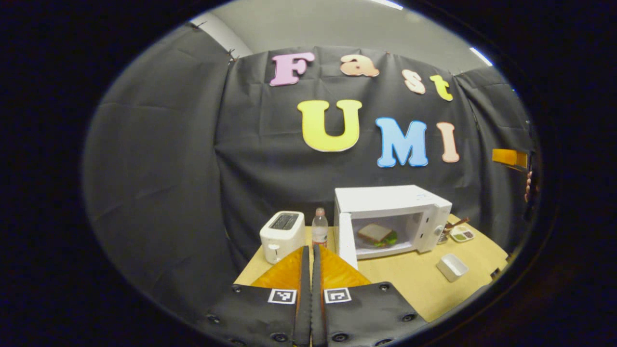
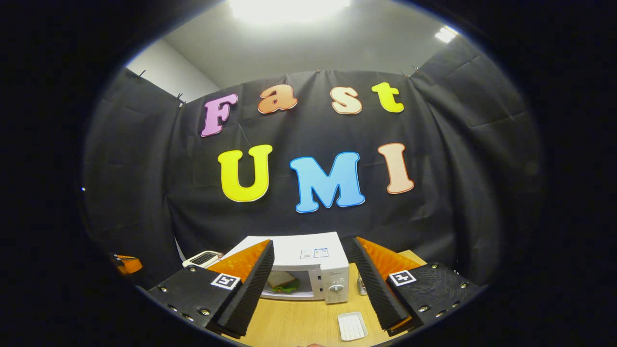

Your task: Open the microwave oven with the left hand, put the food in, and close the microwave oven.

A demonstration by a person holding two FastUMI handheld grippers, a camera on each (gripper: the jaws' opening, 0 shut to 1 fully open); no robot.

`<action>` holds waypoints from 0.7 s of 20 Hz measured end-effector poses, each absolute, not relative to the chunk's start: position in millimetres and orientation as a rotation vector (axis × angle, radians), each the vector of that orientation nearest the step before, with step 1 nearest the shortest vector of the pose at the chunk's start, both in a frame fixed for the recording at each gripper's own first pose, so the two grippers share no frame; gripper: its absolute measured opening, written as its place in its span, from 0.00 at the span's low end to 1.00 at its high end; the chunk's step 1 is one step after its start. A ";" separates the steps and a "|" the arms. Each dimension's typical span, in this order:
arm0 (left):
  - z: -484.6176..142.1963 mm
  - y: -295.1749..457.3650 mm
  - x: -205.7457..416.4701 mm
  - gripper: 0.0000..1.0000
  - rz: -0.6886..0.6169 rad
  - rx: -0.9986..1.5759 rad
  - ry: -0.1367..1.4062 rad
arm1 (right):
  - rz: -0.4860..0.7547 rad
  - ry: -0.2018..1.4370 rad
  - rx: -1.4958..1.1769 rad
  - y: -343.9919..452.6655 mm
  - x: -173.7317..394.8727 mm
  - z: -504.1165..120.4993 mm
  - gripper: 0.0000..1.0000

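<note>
The white microwave [image 1: 393, 200] stands on the wooden table [image 1: 409, 284] with its door [image 1: 347, 238] swung open to the left. A sandwich [image 1: 377, 234] with green leaves lies inside the cavity. My left gripper [image 1: 311, 250] is shut on nothing, held back from the table with its tips pointing between the bottle and the door. In the right gripper view the microwave [image 2: 313, 262] sits straight ahead and the sandwich [image 2: 282, 281] shows through the opening. My right gripper [image 2: 312, 242] is open and empty, raised in front of the oven.
A white toaster [image 1: 282, 236] and a water bottle [image 1: 319, 227] stand left of the microwave. A small white dish [image 1: 452, 266] lies on the table in front right, and a little tray of sauces [image 1: 462, 234] lies beside the oven. The dish [image 2: 352, 326] lies below my right gripper.
</note>
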State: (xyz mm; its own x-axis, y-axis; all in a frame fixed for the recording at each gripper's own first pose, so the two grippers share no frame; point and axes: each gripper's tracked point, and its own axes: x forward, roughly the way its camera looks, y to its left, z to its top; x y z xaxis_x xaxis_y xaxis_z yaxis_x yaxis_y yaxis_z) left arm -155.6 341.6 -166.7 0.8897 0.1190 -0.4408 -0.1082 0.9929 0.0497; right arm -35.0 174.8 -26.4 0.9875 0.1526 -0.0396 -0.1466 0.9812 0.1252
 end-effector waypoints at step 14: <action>-238.3 276.3 -209.4 0.07 -0.003 -0.107 0.685 | 0.138 0.076 0.137 163.1 -18.2 -35.7 0.96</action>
State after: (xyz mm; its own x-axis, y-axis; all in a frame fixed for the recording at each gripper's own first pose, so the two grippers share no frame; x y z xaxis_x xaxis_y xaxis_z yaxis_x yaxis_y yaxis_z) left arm -209.4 276.3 -238.3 0.7748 -0.0381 -0.6311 -0.0323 0.9945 -0.0996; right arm -18.2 163.1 -35.7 0.9877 0.1417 -0.0656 -0.1314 0.9812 0.1413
